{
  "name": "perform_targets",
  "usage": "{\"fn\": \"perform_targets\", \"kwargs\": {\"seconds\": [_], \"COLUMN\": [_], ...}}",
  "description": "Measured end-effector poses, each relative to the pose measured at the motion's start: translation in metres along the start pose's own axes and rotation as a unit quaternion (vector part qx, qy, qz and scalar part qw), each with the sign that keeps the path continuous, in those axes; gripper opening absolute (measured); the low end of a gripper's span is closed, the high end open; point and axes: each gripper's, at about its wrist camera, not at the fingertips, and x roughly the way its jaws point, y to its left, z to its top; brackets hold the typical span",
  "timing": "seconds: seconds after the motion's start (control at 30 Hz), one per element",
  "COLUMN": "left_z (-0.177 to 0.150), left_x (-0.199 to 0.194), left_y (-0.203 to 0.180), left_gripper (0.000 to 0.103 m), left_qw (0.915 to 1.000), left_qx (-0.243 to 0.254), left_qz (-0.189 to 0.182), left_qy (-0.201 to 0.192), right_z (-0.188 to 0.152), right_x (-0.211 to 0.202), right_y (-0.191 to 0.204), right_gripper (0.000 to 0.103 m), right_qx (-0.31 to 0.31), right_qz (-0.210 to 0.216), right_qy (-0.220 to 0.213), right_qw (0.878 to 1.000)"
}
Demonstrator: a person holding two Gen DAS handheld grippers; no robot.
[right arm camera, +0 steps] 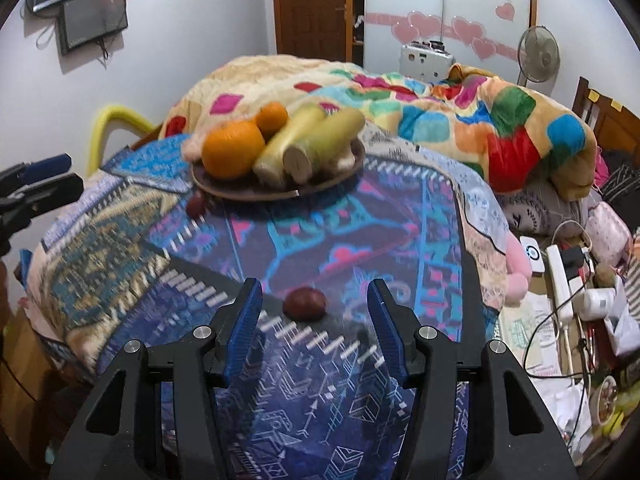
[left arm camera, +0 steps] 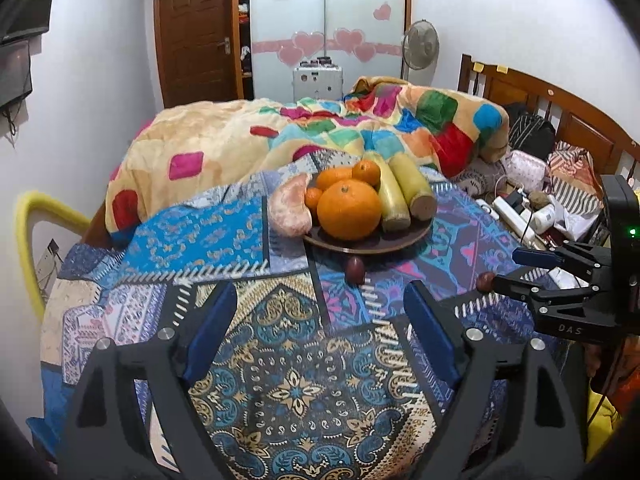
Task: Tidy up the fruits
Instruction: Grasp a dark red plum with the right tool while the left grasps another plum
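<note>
Dark red oval fruit [right arm camera: 305, 304] on cloth, ahead of right tongs [right arm camera: 316, 334], parted, empty; left tongs [left arm camera: 320, 320] wide, empty.

Right wrist view: plate [right arm camera: 224, 190] and its fruit are motion-blurred. The small orange [left arm camera: 313, 197] sits half hidden behind the large orange [left arm camera: 349, 209].

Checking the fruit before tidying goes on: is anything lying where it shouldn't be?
Yes. Two small dark red fruits lie loose on the patterned cloth, off the plate: one just in front of its rim, another ahead of the open right gripper. The rest is piled on the plate.
</note>
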Motion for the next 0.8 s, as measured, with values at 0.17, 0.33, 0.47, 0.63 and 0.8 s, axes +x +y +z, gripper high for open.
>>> {"fn": "perform_targets", "kwargs": {"seconds": [0.17, 0.33, 0.47, 0.63, 0.8], "left_z": [-0.012, -0.017, -0.015, -0.009, -0.004], "left_x": [0.017, 0.034, 0.04, 0.048, 0.059], "left_y": [-0.002, -0.006, -0.008, -0.01, -0.012], "left_gripper": [0.086, 0.082, 0.082, 0.082, 0.081], "left_qw": [0.9998, 0.9992, 0.999, 0.9986, 0.9979], "left_qx": [0.0, 0.002, 0.004, 0.006, 0.01], "left_qz": [-0.007, -0.017, -0.017, -0.019, -0.019], "left_qy": [0.017, 0.037, 0.042, 0.048, 0.06], "right_z": [-0.008, -0.006, -0.006, -0.007, -0.006], "right_x": [0.011, 0.018, 0.019, 0.018, 0.015], "right_y": [0.002, 0.0, 0.001, 0.0, -0.001], "right_gripper": [0.051, 0.051, 0.037, 0.027, 0.022], "right_qx": [-0.007, 0.001, -0.003, -0.005, -0.002], "right_qz": [0.003, 0.016, 0.012, 0.015, 0.025], "right_qy": [0.013, 0.017, 0.01, 0.008, 0.007], "right_qw": [1.0, 1.0, 1.0, 1.0, 1.0]}}
